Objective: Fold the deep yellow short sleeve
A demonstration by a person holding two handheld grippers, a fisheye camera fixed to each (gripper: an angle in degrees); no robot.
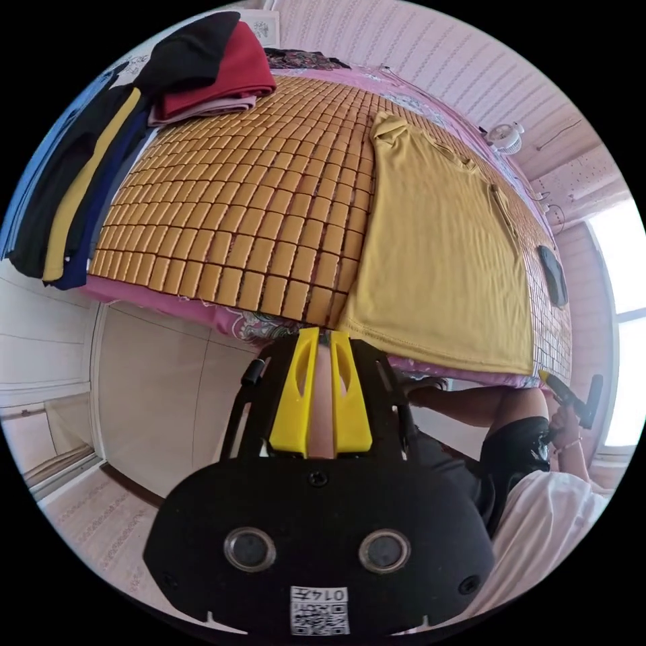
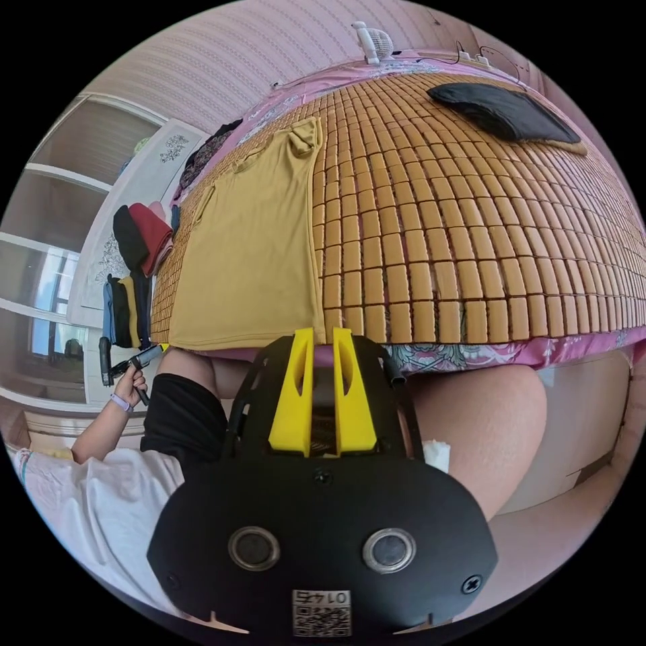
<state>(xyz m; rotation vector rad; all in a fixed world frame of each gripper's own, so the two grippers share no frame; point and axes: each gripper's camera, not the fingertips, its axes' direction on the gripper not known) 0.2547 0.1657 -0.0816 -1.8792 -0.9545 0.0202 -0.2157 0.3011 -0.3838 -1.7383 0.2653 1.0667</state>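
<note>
While flat on the mat [image 1: 222, 222], yellow shirt [image 1: 437, 262], both jaws off it.

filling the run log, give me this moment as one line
stage: pre-fold | deep yellow shirt: flat on bamboo mat | left tool: near hem corner, holding nothing | right tool: near other corner, holding nothing

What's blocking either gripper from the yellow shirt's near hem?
Nothing visible. The yellow shirt lies flat on the bamboo mat; the left gripper and right gripper sit at its near hem corners. The clothes pile and dark cloth lie off to the sides.
</note>
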